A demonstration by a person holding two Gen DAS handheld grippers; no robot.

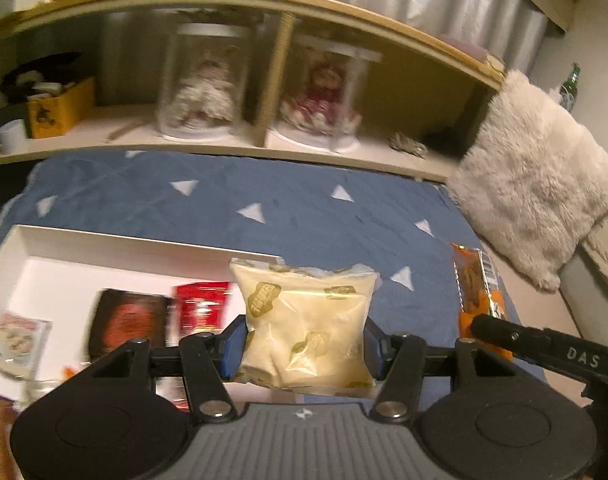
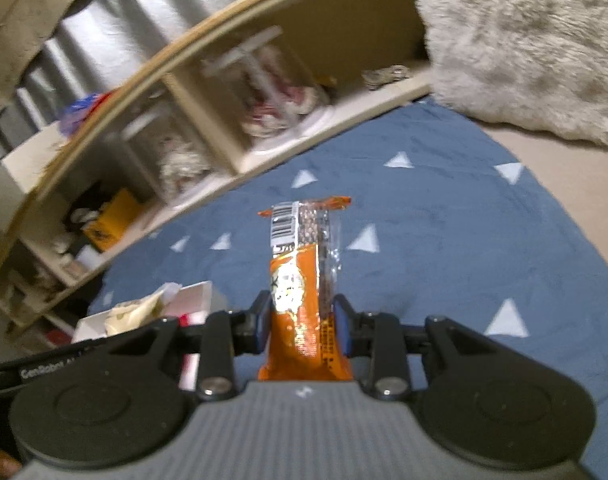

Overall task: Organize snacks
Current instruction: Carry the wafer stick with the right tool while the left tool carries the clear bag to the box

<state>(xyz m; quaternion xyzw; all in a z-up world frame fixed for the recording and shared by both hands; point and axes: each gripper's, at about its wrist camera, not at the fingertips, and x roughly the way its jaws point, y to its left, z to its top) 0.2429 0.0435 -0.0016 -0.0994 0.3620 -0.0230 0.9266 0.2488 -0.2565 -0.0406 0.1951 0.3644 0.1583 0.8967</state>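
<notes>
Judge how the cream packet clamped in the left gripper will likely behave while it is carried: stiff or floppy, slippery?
The cream packet probably flexes: its clear film creases between the left gripper pads. It seems light for its size, since its free top end stands up without drooping. The glossy wrapper may be slippery, so it could slide if the squeeze eases.

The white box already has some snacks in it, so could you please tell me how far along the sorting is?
Done: several packets lie in the white box. In hand: the left gripper grips a cream packet; the right gripper grips an orange bar. Left: boxing both. No other loose snacks show on the blue blanket.
</notes>
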